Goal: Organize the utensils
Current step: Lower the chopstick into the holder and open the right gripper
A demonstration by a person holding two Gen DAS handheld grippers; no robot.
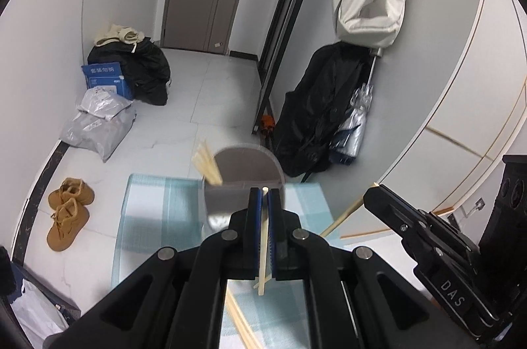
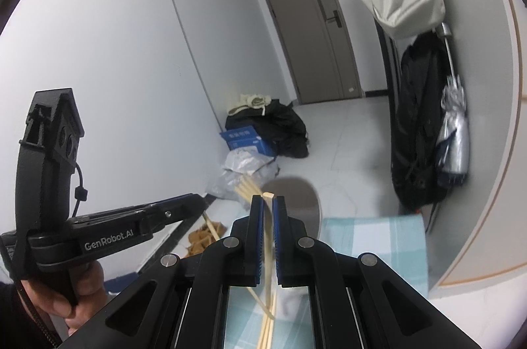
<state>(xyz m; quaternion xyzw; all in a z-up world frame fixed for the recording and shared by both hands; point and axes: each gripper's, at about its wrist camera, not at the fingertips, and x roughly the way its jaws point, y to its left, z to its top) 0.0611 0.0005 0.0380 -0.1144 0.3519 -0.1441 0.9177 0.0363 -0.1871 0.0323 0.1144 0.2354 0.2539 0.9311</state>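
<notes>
Left gripper (image 1: 263, 194) tilted downward, jaws clamping chopstick (image 1: 263, 237), right gripper (image 2: 267, 200) alike

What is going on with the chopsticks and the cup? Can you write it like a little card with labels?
Left tongs: shut on one chopstick
Right tongs: shut on another chopstick
Grey cup: stands on the checked cloth, just beyond both tongs
In the cup: a bundle of chopsticks leaning to the left
Left on the cloth: more chopsticks, seen below the right tongs
Floor: brown shoes, bags
</notes>
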